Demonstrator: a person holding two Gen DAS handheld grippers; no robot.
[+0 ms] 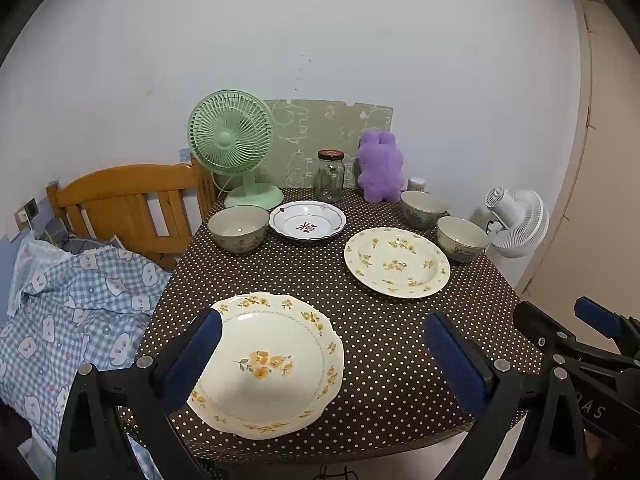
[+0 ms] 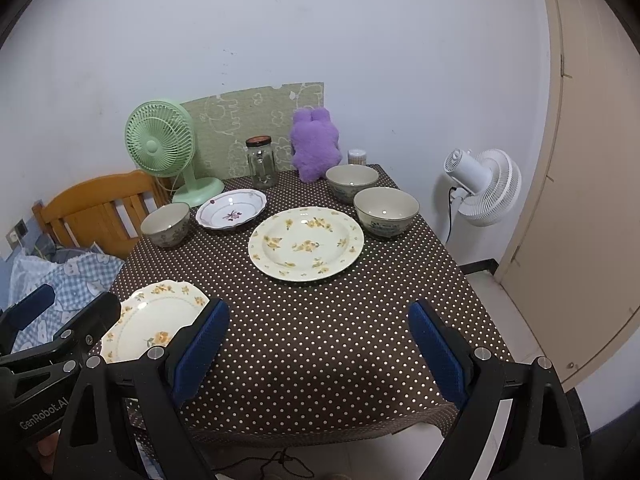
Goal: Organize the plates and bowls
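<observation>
Both grippers hover at the table's near edge, jaws wide and holding nothing. A scalloped plate lies between the left gripper's fingers, toward the left one. Beyond the right gripper lies a round plate, two bowls to its right. Farther left sit a small dish and a third bowl.

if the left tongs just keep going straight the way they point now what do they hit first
Probably the near yellow-flowered plate: the open left tongs hover over it. If they pass above, bare tablecloth follows; depth is unclear.
</observation>
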